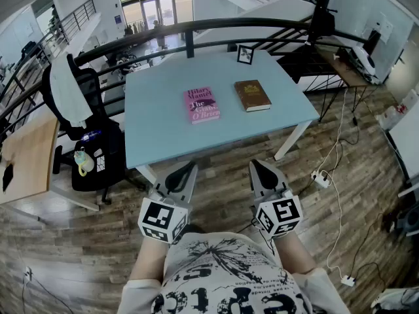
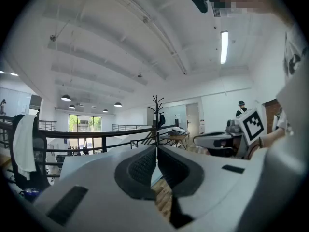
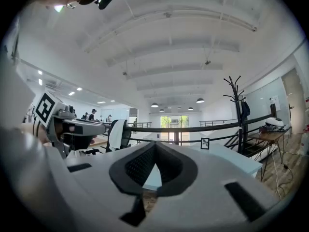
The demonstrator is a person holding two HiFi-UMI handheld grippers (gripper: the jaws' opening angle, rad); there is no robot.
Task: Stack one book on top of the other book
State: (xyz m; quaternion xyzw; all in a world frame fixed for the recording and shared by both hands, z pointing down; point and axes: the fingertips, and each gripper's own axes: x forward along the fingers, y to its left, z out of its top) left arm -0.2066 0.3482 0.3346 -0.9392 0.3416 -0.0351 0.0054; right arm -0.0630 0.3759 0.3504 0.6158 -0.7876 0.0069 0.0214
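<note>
Two books lie flat and apart on the light blue table: a pink book near the middle and a brown book to its right. My left gripper and right gripper hover side by side over the wood floor, short of the table's near edge. Both are shut with nothing between the jaws. The left gripper points level toward the table in the left gripper view, as does the right gripper in the right gripper view. Neither book shows in the gripper views.
A small framed picture stands at the table's far edge before a black railing. An office chair with a white cloth sits left of the table, by a wooden desk. Cables and a power strip lie on the floor at right.
</note>
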